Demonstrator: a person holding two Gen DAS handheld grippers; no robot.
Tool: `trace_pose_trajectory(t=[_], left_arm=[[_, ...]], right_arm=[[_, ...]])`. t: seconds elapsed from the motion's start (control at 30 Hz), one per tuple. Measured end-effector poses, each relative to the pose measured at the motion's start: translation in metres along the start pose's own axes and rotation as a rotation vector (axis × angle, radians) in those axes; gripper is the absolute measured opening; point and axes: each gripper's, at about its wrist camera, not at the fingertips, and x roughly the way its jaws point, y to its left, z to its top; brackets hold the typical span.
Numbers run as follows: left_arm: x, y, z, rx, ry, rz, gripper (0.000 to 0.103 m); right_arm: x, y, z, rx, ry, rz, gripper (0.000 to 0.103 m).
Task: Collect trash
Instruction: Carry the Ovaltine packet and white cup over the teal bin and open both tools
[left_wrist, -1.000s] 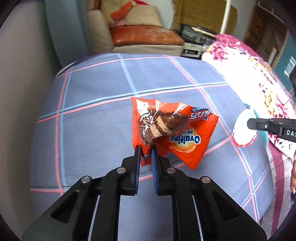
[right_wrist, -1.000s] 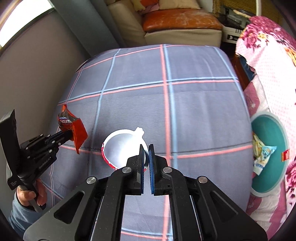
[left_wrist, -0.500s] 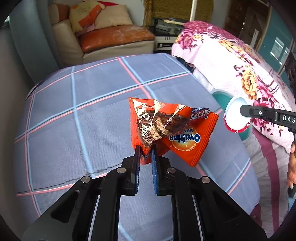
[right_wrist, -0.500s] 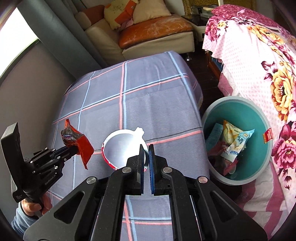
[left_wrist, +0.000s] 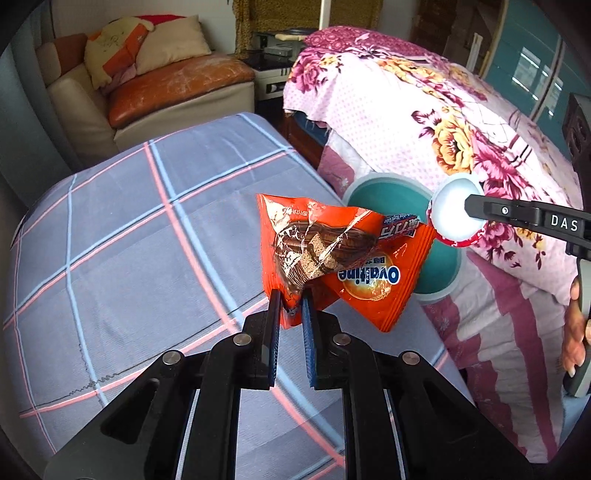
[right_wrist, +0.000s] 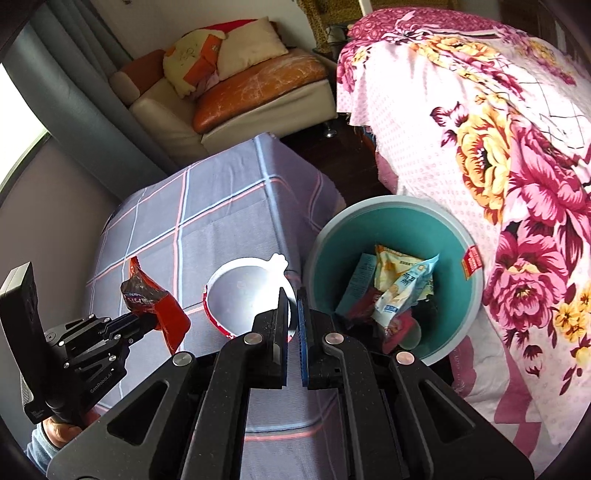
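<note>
My left gripper (left_wrist: 290, 299) is shut on orange snack wrappers (left_wrist: 332, 258), an Ovaltine packet among them, held above the right edge of the plaid-covered table (left_wrist: 129, 240). The same wrappers (right_wrist: 155, 302) show at lower left in the right wrist view, in the left gripper (right_wrist: 146, 319). My right gripper (right_wrist: 292, 295) is shut on the rim of a round white foil lid with a red edge (right_wrist: 243, 295), beside the teal bin (right_wrist: 332, 236). That lid (left_wrist: 452, 214) hangs over the bin (left_wrist: 380, 192) in the left wrist view, in the right gripper (left_wrist: 469, 210).
The teal bin holds several wrappers (right_wrist: 399, 284) and stands on the floor between the table and a bed with a pink floral cover (right_wrist: 498, 147). A sofa with cushions (right_wrist: 229, 81) stands behind the table. A hand (left_wrist: 576, 332) holds the right gripper's handle.
Both grippers have travelled rightward across the table toward the bin, each keeping its load. The bin has come fully into the right wrist view and now sits just behind the wrappers in the left.
</note>
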Motion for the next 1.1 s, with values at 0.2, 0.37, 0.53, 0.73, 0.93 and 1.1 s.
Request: trace_pose_trajectory(t=[0.2, 0.37, 0.53, 0.73, 0.93, 1.1], left_arm=[[0.02, -0.039, 0.018, 0.04, 0.015, -0.042, 0.012], [0.034, -0.064, 0.03, 0.068, 0.028, -0.067, 0.012], [0.047, -0.077, 0.039, 0.082, 0.039, -0.083, 0.012], [0.06, -0.091, 0.048, 0.108, 0.052, -0.102, 0.012], [0.072, -0.098, 0.053, 0.118, 0.064, -0.123, 0.012], [0.077, -0.102, 0.056, 0.118, 0.066, -0.129, 0.015]], right_arm=[[-0.02, -0.037, 0.007, 0.057, -0.048, -0.038, 0.005], [-0.026, -0.058, 0.012, 0.079, -0.06, -0.065, 0.005], [-0.026, -0.069, 0.016, 0.084, -0.06, -0.083, 0.005], [-0.025, -0.077, 0.022, 0.087, -0.059, -0.103, 0.005], [-0.019, -0.085, 0.027, 0.094, -0.047, -0.123, 0.005], [-0.018, -0.089, 0.029, 0.099, -0.045, -0.137, 0.005]])
